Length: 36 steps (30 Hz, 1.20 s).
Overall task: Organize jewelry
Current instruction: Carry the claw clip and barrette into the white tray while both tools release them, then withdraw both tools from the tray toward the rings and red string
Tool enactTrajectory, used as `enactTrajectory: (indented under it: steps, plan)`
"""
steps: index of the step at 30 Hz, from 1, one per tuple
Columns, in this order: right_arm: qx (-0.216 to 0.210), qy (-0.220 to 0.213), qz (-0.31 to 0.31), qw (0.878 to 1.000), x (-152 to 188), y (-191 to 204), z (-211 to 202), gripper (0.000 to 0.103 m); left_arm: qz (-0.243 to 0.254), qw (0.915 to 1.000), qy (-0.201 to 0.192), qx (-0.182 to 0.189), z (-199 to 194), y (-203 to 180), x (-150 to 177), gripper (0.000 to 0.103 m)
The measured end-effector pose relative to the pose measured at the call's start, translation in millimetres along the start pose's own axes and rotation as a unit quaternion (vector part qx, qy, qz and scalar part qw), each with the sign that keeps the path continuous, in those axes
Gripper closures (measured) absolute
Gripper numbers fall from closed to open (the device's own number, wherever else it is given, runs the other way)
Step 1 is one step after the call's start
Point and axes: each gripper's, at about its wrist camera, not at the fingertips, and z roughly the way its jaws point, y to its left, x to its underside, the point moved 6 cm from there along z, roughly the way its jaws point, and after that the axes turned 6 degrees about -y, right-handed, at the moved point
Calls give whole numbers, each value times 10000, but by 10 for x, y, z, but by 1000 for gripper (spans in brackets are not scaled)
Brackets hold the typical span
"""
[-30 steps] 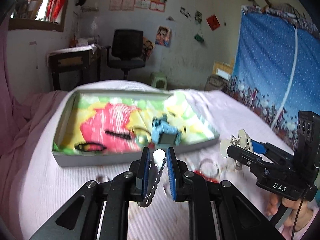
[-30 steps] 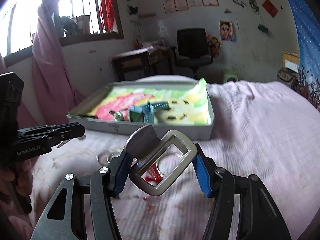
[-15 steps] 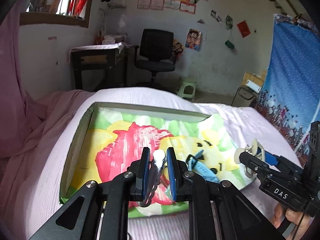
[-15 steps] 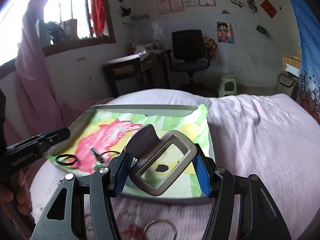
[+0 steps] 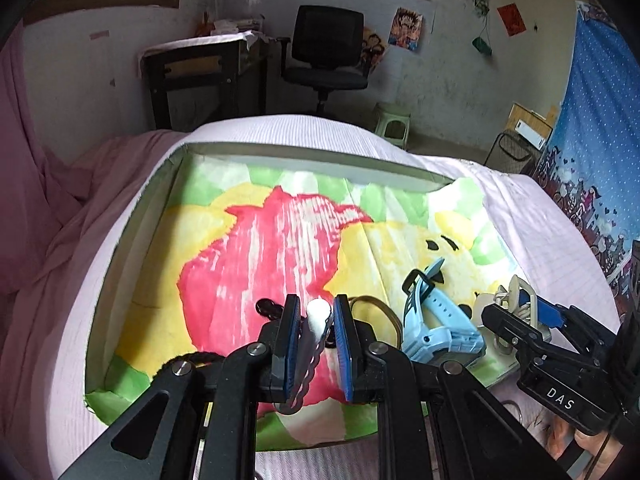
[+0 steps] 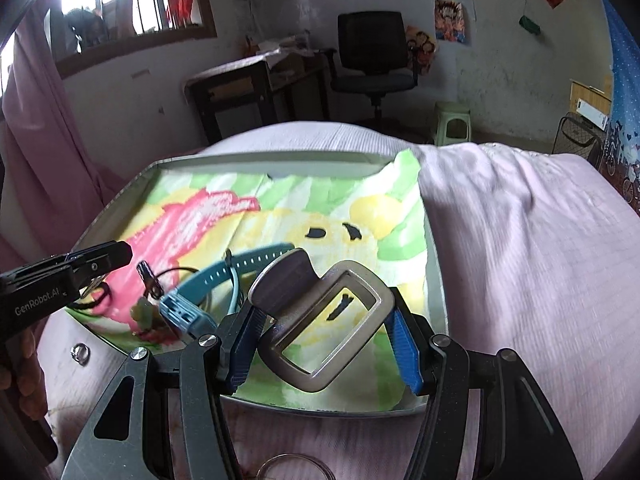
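Observation:
A shallow tray [image 5: 304, 160] lined with a bright cartoon sheet lies on the pink bed cover. My left gripper [image 5: 316, 314] hangs over its near part, shut on a silver scalloped hair clip [image 5: 318, 316] with a white end. A light blue watch [image 5: 436, 320] and a black hair tie [image 5: 192, 358] lie in the tray. My right gripper [image 6: 324, 320] is shut on a grey metal buckle [image 6: 280, 280] above the tray's [image 6: 256, 158] near right part. The watch [image 6: 240, 268] lies just left of it. The left gripper [image 6: 116, 254] shows at the left edge.
A small ring [image 6: 80, 352] and a clear bangle [image 6: 294, 468] lie on the cover in front of the tray. Beyond the bed stand a black office chair [image 5: 326, 48], a dark desk [image 5: 204, 68] and a green stool [image 5: 394, 124]. A blue curtain [image 5: 600, 120] hangs at right.
Both grippers have moved forward from in front of the tray's near wall to above its inside. Each keeps the same hold, the left on the clip, the right on the buckle.

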Motion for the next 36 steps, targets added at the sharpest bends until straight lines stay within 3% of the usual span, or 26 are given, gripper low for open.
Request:
enactTrajectory:
  steps: [7,15,18,20,24,26,30,32,36]
  plan:
    - [-39,201,-21,9998,73,-8,73,48,-9,9997,254,71,86,-39,106,86]
    - [-81,227,-78,9997,94,13,69,48,-154,9995,256,126,42,13,134,83]
    - [-25,107,-110,9999,81,11,4,40,-250,9994,61,220,-65,40,126,70]
    - [-9,-74,-108,9999,48,9,-92,35,-285,9993,-114,221,-147,55,112,41]
    - [-1,-364,-148,9992,-8,9,-287,30,-292,9977,-535,290,-372,80,80,37]
    - [-6,-562,-160,9983,-25,13,-413,26,-283,9968,-670,344,-466,71,82,29]
    - [-124,-1103,-80,9938,-40,17,-733,7,-283,9928,-1094,393,-701,62,93,16]
    - [-123,-1318,-85,9912,-37,19,-858,3,-307,9900,-1303,450,-823,60,109,10]
    - [-123,-1757,-162,9842,3,41,-1139,1,-256,9836,-1713,512,-1060,41,160,5]
